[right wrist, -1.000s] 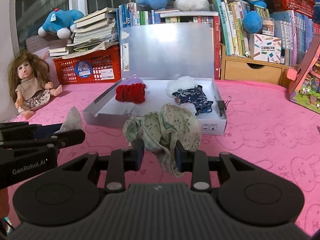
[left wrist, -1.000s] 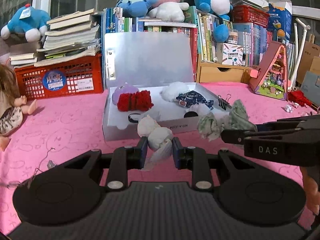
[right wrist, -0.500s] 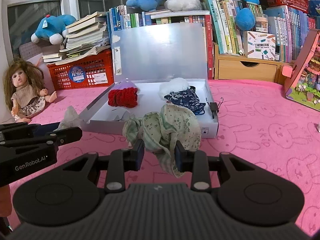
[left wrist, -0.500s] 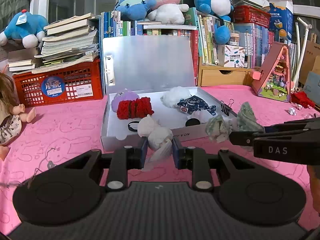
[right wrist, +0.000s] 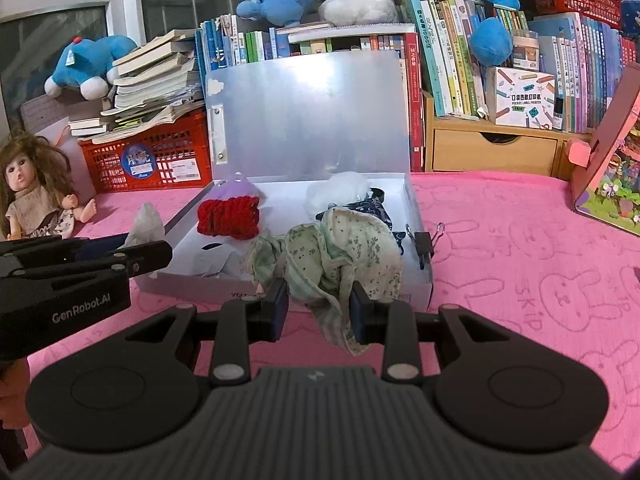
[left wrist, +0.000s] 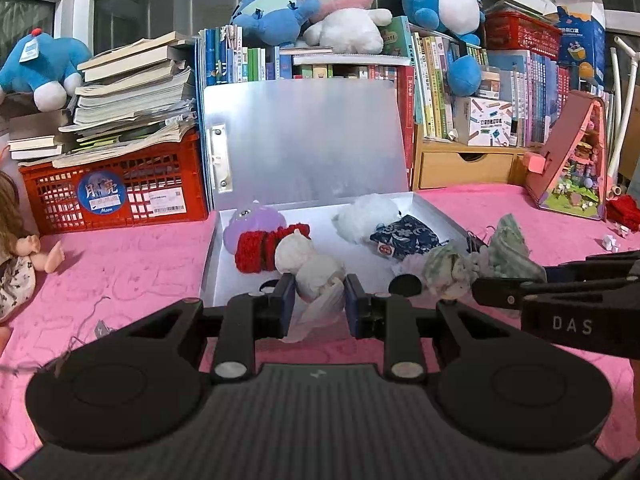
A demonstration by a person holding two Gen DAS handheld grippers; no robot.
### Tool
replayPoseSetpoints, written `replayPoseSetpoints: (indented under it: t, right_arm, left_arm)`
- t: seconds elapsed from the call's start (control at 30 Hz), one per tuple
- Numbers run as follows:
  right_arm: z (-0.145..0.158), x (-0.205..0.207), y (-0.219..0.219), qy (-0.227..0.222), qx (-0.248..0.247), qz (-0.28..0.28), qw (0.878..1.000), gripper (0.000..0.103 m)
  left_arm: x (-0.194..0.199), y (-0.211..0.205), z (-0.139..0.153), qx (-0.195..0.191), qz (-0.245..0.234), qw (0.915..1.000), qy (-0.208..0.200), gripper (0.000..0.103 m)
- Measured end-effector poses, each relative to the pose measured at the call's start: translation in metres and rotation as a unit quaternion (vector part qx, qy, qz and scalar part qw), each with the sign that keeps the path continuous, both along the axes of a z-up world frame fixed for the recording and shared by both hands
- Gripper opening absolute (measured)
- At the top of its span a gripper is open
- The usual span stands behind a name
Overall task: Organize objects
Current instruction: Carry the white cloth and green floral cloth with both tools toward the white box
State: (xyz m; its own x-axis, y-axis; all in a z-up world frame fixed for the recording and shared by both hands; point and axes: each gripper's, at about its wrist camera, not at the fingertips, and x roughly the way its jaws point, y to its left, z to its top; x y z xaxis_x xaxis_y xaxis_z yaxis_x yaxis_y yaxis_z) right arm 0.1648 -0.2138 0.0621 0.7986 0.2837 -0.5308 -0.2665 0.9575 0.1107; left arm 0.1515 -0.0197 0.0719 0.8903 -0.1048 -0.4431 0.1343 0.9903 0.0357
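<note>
A grey file box (left wrist: pixel 434 209) (right wrist: pixel 418 216) lies open on the pink cloth, its lid upright. Inside are a red knit piece (left wrist: pixel 256 250) (right wrist: pixel 228 218), a purple toy (left wrist: pixel 256 222), white fluff (left wrist: pixel 366 216) and a dark blue patterned cloth (left wrist: pixel 404 236). My left gripper (left wrist: pixel 319 300) is shut on a white bundled cloth (left wrist: pixel 316 268), just before the box's front edge. My right gripper (right wrist: pixel 319 306) is shut on a green floral cloth (right wrist: pixel 344 248), near the box's front right part. Each gripper shows in the other's view: the right gripper (left wrist: pixel 480 286), the left gripper (right wrist: pixel 168 250).
A red crate (left wrist: pixel 112 196) under stacked books stands left of the box, a doll (right wrist: pixel 32 188) at far left. Books, plush toys and a wooden drawer (right wrist: pixel 494 152) line the back. A pink toy house (left wrist: pixel 572 168) stands right. A binder clip (right wrist: pixel 424 240) sits by the box.
Both grippers have moved forward toward the box with their cloths still held; the box looks nearer and the white bundle now overlaps its front edge.
</note>
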Motion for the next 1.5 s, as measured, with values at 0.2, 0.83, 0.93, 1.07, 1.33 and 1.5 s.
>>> replayPoseSetpoints:
  t: [0.2, 0.83, 0.93, 1.07, 1.33, 1.5]
  right_arm:
    - [-0.005, 0.003, 0.001, 0.007, -0.005, -0.002, 1.000, 0.036]
    - [-0.007, 0.009, 0.002, 0.008, -0.012, 0.000, 1.000, 0.036]
    - [-0.008, 0.011, 0.001, 0.009, -0.011, -0.001, 1.000, 0.036]
    - [-0.008, 0.013, 0.000, 0.010, -0.012, -0.001, 1.000, 0.036]
    - [-0.008, 0.016, 0.000, 0.010, -0.013, -0.001, 1.000, 0.036]
    - [-0.009, 0.018, 0.000, 0.010, -0.013, -0.001, 1.000, 0.036]
  left_arm:
    - [0.004, 0.001, -0.004, 0.002, 0.000, 1.0000, 0.003, 0.031]
    - [0.008, 0.002, -0.007, 0.007, 0.003, 1.0000, 0.004, 0.031]
    - [0.011, 0.001, -0.008, 0.008, 0.003, 0.9999, 0.005, 0.031]
    - [0.014, 0.000, -0.009, 0.010, 0.003, 0.9999, 0.006, 0.031]
    - [0.018, -0.002, -0.009, 0.012, 0.001, 0.9999, 0.004, 0.031]
    - [0.019, -0.002, -0.009, 0.012, 0.001, 0.9999, 0.004, 0.031]
